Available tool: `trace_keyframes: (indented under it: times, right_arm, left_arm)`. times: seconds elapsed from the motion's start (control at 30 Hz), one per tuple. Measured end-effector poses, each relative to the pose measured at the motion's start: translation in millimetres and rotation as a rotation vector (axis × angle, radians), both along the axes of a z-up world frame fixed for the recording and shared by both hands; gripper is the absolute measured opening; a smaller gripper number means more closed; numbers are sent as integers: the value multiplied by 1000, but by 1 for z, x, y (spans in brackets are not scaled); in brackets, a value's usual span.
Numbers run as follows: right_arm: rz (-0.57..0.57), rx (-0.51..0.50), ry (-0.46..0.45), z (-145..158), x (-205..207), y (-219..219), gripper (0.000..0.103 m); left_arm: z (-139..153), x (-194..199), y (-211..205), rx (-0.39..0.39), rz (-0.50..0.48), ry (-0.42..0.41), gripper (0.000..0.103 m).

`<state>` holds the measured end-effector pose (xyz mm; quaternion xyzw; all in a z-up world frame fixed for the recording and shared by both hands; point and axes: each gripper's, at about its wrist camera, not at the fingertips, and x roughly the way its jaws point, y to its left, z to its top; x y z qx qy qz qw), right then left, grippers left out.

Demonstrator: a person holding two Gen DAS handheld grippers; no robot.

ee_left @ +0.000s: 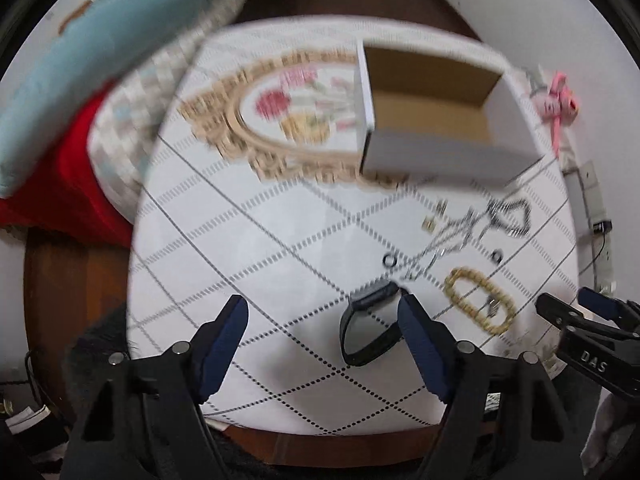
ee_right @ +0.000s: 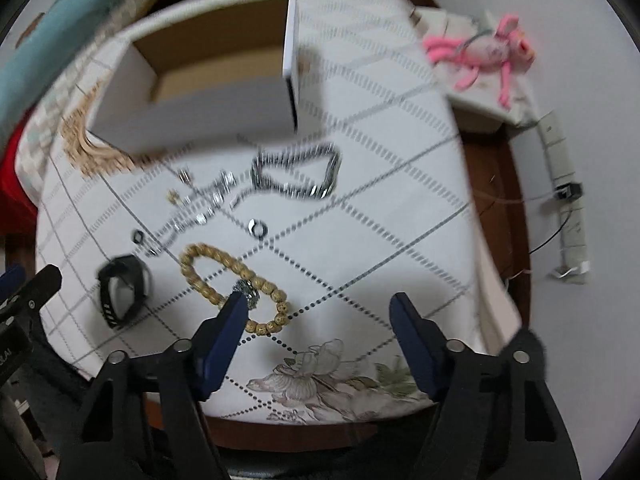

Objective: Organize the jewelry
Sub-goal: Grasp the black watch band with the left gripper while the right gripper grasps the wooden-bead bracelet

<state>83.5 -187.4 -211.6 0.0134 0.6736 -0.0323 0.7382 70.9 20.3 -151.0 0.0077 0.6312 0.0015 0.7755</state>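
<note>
My left tongs (ee_left: 322, 312) and right tongs (ee_right: 318, 310) hang agape and empty above the cloth-covered table (ee_left: 256, 248), where watch (ee_left: 370, 328), bead bracelet (ee_right: 232, 280) and chains (ee_right: 296, 176) lie loose before the open box (ee_left: 436, 116) meant, I judge, to receive them.

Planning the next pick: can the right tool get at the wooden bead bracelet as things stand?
Probably yes. The right tool is open, and the wooden bead bracelet lies flat on the tablecloth just ahead of its left finger, nothing covering it.

The table's white patterned cloth (ee_right: 360, 208) is carrying an open cardboard box (ee_right: 208, 96), a dark chain (ee_right: 298, 174), a wooden bead bracelet (ee_right: 232, 280), a black watch (ee_right: 122, 290), two small rings (ee_right: 258, 227) and some blurry silver bits (ee_right: 200, 204).
</note>
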Motion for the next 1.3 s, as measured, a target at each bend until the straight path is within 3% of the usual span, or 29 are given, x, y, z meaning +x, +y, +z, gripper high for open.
trace_keyframes:
  times: [0.13,0.27,0.4,0.5,0.57,0.63,0.67,0.9,1.3]
  right_arm:
    - [0,-6,37,-25,-5,3,60]
    - [9,-3,65,-41,-11,6,51]
    - [20,5,75,-43,-12,11,42]
    - [26,7,64,-41,-11,15,36]
    - [35,4,54,-39,-12,17,26]
    - [38,2,50,-38,-12,20,10]
    - [38,1,49,-38,-13,21,10]
    - [-16,114,20,-24,-14,18,9]
    - [-12,231,-84,26,5,5,9]
  left_arm:
    - [-24,-1,1,-20,-14,43,73]
    - [-40,-2,1,-45,-25,83,53]
    - [-51,-2,-1,-55,-32,102,52]
    - [-60,-4,-3,-60,-34,120,33]
    - [-65,-7,-2,-63,-32,126,18]
    - [-67,-4,-2,-52,-37,113,9]
    - [-68,-5,-2,-49,-38,111,5]
    - [-62,-12,5,-61,-25,73,3]
    - [-2,-1,-2,-93,-31,-23,2]
